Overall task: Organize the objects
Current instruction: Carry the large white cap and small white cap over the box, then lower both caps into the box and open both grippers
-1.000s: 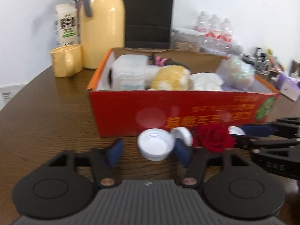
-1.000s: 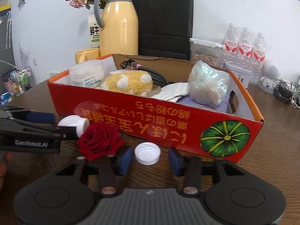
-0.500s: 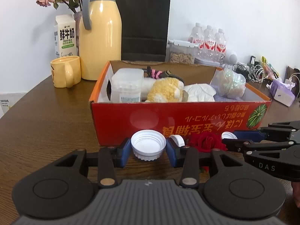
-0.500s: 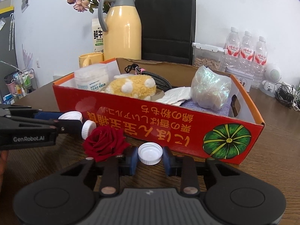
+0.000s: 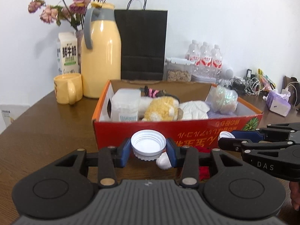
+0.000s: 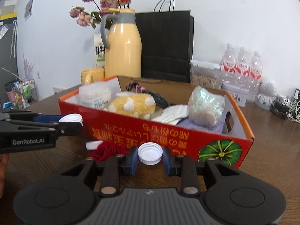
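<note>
A brown wooden worktop [image 5: 46, 131] is seen, with a red cardboard box [image 6: 150, 133] lying across its middle. The box is filled: a clear plastic tub [image 5: 126, 106] at the left, a yellow plush toy [image 6: 133, 106] beside it, white cloth [image 5: 194, 109] next, and a bag of pale material [image 6: 205, 106] at the right end. Beyond the box, against the far wall, a black paper bag [image 5: 143, 45], a yellow thermos jug [image 5: 101, 56], a milk carton [image 5: 67, 53] and a yellow mug [image 5: 67, 89] are lined up; dried flowers [image 5: 73, 3] rise behind the jug, and water bottles [image 6: 241, 65] stand to the far right.

On the near side of the box, the left tongs [image 5: 148, 151] are closed on a large white cap [image 5: 148, 144], its open side turned up; the cap is gripped between the blue pads and appears raised off the worktop. The right tongs [image 6: 150, 158] are likewise clamped on a smaller white cap [image 6: 150, 152], held in front of the box's red wall, close to the worktop.

Between the two tongs a red rose [image 6: 107, 150] lies on the worktop, just beside the right tongs. A third white cap [image 6: 92, 144] rests just left of the rose, near the box.
</note>
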Tool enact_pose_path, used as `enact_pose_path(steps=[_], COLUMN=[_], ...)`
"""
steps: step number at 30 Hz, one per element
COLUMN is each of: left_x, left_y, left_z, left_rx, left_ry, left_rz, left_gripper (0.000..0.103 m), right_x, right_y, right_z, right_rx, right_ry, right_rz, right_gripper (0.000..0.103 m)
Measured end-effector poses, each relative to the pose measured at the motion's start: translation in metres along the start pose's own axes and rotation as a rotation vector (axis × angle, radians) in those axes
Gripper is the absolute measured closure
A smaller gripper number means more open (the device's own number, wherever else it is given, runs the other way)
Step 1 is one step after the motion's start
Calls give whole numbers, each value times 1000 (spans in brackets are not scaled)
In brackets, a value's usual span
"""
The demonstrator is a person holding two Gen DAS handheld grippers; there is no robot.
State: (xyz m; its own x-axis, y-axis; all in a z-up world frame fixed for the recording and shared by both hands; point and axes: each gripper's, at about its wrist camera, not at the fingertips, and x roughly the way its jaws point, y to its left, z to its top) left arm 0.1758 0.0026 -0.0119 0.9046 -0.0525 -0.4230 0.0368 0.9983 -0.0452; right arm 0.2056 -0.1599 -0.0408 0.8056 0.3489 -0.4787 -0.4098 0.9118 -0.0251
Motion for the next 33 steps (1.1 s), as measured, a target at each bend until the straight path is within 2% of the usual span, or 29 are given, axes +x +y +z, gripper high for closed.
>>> enact_pose_path(steps=[8, 16, 22, 25, 33], left_x=[-7, 12, 37, 50, 69], left_y=[-9, -19, -20, -16, -11], left_z=[36, 75, 91, 93, 86], left_rx=[16, 6, -18, -42, -27], left_ry=[-102, -171, -173, -164, -123], left_rz=[-10, 28, 53, 67, 67], left_gripper=[62, 62, 62, 62, 62], right_x=[-12, 5, 31, 43, 62], right_y=[-3, -8, -13, -17, -28], right_z=[28, 66, 83, 82, 74], right_rx=[-1, -5, -3, 11, 36], right_ry=[-102, -157, -174, -177, -137], right_rz=[-6, -50, -91, -99, -83], right_gripper=[75, 75, 75, 76, 76])
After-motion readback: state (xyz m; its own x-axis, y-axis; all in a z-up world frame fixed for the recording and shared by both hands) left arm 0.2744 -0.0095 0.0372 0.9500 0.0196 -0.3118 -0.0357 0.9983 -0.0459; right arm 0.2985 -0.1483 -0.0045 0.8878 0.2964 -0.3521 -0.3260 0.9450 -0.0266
